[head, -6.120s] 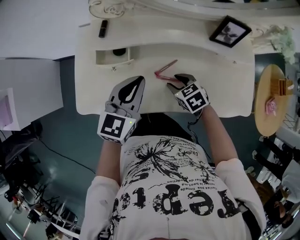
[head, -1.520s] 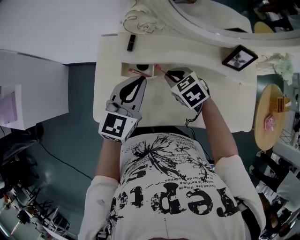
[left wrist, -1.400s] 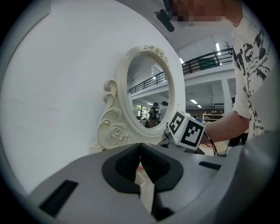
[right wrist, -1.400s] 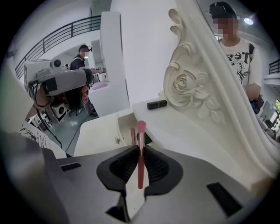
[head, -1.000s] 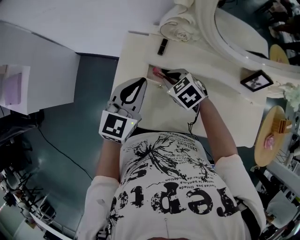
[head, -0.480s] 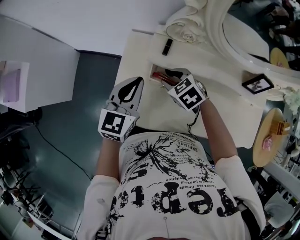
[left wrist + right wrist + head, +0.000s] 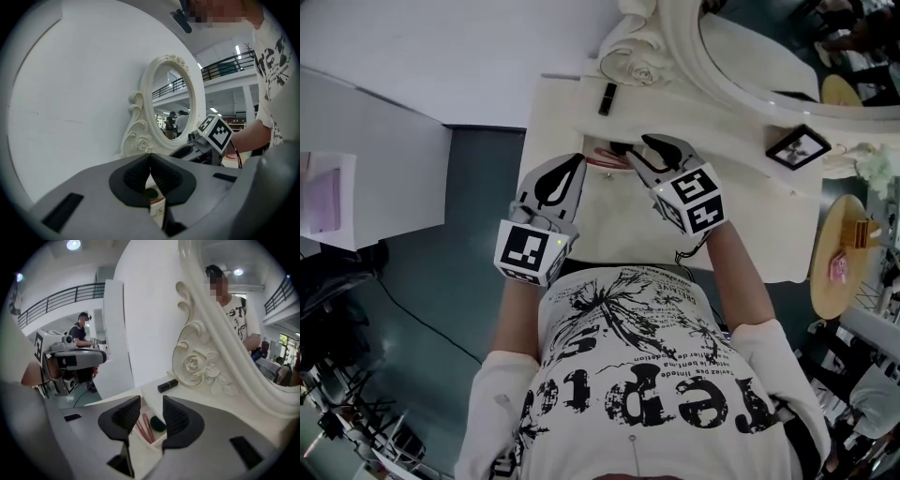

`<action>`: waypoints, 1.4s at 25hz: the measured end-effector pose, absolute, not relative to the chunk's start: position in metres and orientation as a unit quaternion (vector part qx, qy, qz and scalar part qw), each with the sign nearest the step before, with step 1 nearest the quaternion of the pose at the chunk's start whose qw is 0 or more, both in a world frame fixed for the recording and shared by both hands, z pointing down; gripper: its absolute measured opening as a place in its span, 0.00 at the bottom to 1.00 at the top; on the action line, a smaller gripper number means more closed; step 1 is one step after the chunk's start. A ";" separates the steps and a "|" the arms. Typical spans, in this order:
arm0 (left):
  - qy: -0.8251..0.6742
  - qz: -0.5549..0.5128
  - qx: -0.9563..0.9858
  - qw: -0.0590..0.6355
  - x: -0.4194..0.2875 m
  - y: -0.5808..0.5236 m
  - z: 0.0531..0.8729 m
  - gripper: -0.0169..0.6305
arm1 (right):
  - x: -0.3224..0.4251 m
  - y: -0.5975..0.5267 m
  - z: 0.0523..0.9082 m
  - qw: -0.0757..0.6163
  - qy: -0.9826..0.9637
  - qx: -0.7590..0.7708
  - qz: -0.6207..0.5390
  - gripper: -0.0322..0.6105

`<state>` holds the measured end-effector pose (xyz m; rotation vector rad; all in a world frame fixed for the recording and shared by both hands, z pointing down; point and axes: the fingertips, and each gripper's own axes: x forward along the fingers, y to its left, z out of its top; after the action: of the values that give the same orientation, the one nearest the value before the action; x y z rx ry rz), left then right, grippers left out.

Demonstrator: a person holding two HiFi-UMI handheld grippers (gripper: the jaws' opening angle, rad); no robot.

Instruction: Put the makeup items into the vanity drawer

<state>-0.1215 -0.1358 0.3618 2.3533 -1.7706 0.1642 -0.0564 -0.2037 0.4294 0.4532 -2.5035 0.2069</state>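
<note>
Two slim pink sticks (image 7: 146, 430) and a dark round puck (image 7: 157, 423) lie in the open cream drawer (image 7: 156, 442). A glossy black lipstick tube (image 7: 167, 385) is out on the desk (image 7: 619, 225). The right tongs (image 7: 151, 401) are spread and empty, and just narrowed slightly. The left tongs (image 7: 150, 157) are pressed together.

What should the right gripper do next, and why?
Probably carry the right gripper toward the black lipstick on the vanity top. Its fingers, just opened then narrowed slightly, stand apart with nothing between them, the pink sticks lie in the drawer, and the lipstick lies outside it.
</note>
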 end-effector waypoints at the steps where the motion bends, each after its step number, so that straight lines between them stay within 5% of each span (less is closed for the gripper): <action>1: -0.594 0.056 0.797 0.092 -0.118 -0.137 0.358 0.05 | -0.052 -0.205 0.419 0.270 -0.943 0.179 0.076 0.30; 11: -0.570 0.059 0.818 0.051 -0.093 -0.153 0.319 0.05 | 0.000 -0.213 0.328 0.107 -0.952 0.284 0.033 0.07; 16: -0.560 0.060 0.825 0.035 -0.086 -0.157 0.303 0.05 | 0.017 -0.204 0.305 0.064 -0.952 0.298 0.017 0.07; 35: -0.572 0.048 0.818 0.035 -0.093 -0.157 0.298 0.05 | 0.018 -0.204 0.316 0.072 -0.950 0.305 0.010 0.07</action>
<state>-0.0932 -0.1565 0.2979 2.5147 -1.7564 0.1484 0.0183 -0.2045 0.3161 0.9167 -2.8543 0.0290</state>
